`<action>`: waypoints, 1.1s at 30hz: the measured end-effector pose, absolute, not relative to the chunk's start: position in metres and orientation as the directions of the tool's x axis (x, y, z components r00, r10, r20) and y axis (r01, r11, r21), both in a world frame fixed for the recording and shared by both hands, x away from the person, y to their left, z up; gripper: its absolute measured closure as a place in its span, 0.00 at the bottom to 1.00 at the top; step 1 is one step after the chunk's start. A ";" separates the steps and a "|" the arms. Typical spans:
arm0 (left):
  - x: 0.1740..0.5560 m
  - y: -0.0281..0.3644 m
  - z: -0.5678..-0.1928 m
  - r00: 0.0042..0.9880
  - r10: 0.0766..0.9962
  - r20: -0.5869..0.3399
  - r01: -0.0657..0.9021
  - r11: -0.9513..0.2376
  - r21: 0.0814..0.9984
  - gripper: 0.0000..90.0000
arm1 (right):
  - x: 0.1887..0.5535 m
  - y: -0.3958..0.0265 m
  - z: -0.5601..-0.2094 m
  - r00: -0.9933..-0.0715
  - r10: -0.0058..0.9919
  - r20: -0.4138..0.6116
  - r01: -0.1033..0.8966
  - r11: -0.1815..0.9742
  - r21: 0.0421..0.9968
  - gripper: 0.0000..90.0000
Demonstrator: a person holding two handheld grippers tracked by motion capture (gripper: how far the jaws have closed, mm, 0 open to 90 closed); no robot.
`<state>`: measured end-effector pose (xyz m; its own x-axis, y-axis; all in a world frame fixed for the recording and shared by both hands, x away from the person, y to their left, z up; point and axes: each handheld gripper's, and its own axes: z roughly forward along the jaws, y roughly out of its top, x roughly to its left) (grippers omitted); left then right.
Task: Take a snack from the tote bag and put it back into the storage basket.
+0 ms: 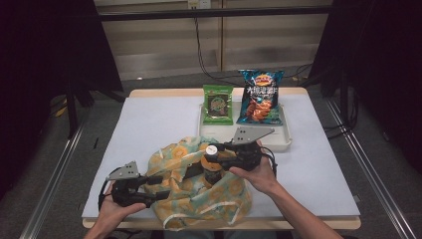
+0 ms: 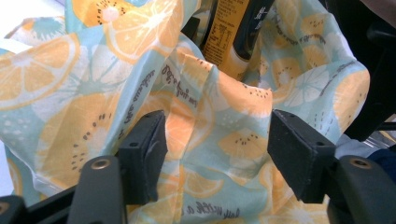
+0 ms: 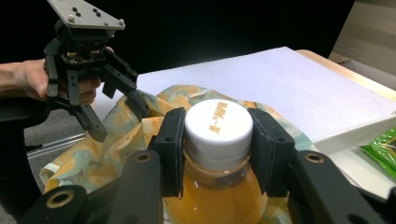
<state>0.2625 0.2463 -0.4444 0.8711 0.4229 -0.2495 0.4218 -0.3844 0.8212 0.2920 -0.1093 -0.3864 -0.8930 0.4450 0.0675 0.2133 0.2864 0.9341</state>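
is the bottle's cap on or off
On: the white cap sits atop the orange bottle, with the right tool clamped around it.

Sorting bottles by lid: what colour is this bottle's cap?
White cap, clearest in the right gripper view.

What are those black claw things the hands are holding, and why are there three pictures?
They are grabbing tools that a person squeezes, one in each hand. One picture looks down from above the table; the other two come from little cameras riding on each tool. The right gripper pinches the white cap of an orange drink bottle standing in a cloth bag printed with orange slices. The left gripper is open around the bag's edge. Behind, a white tray holds a green snack packet and a blue chip bag.
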 end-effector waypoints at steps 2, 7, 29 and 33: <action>0.262 0.247 -0.443 0.872 0.425 -0.243 0.417 -0.384 0.824 0.36 | 0.292 -0.110 -0.385 -0.894 0.444 0.069 0.211 0.280 0.936 0.66; 0.260 0.248 -0.438 0.882 0.406 -0.240 0.392 -0.351 0.850 0.28 | 0.292 -0.113 -0.380 -0.894 0.444 0.068 0.207 0.273 0.939 0.66; 0.263 0.266 -0.434 0.826 0.517 -0.224 0.407 -0.272 0.872 0.13 | 0.298 -0.127 -0.337 -0.888 0.457 0.058 0.179 0.226 0.958 0.66; 0.263 0.265 -0.435 0.830 0.512 -0.221 0.408 -0.286 0.867 0.13 | 0.299 -0.129 -0.328 -0.888 0.457 0.053 0.167 0.214 0.962 0.66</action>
<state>0.2629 0.2648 -0.4352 0.8301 0.5118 -0.2212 0.4075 -0.2862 0.8672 0.2989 -0.1287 -0.3276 -0.8881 0.4567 0.0531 0.1673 0.2136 0.9625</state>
